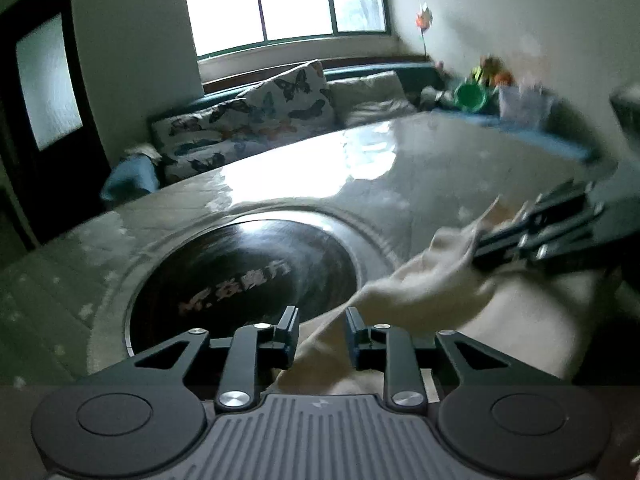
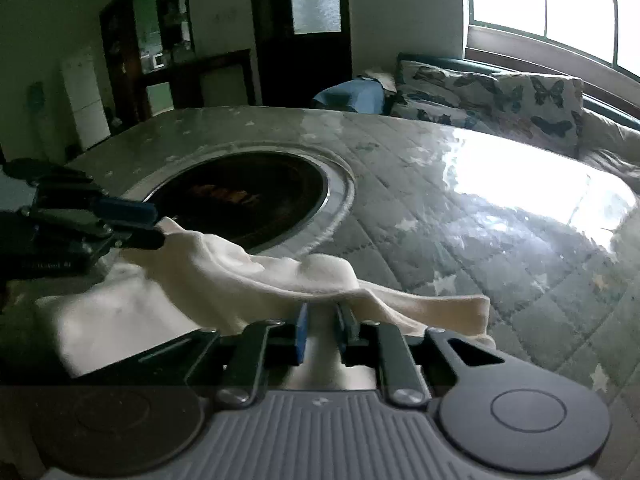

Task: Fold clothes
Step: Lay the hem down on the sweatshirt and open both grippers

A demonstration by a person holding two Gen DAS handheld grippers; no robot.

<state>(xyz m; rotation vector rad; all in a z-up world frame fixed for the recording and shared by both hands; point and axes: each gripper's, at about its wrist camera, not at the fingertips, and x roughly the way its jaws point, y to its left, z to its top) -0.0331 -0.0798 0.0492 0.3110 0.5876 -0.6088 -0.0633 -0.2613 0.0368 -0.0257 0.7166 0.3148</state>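
The cream cloth (image 2: 224, 276) lies at the near edge of the desk (image 2: 460, 216), partly lifted off its quilted grey cover and stretched between the two tongs; it sits just beside the dark round inset (image 2: 244, 196) in the middle of the desk, and one fold overlaps the inset's pale rim. The left tongs (image 1: 322, 338) stand narrow, with a strip of the cloth (image 1: 420, 292) running up between the two fingers; in the right wrist view they (image 2: 154, 226) pinch a corner of the cloth and hold it raised above the desk. The right tongs (image 2: 322, 330) are also narrow, the cloth passing between their fingers and draping over the tips; in the left wrist view they (image 1: 480, 246) appear blurred, clamped on the cloth's far edge. Behind the desk a butterfly cushion (image 1: 256, 120) rests on a sofa (image 1: 380, 72) under a bright window (image 1: 284, 0).
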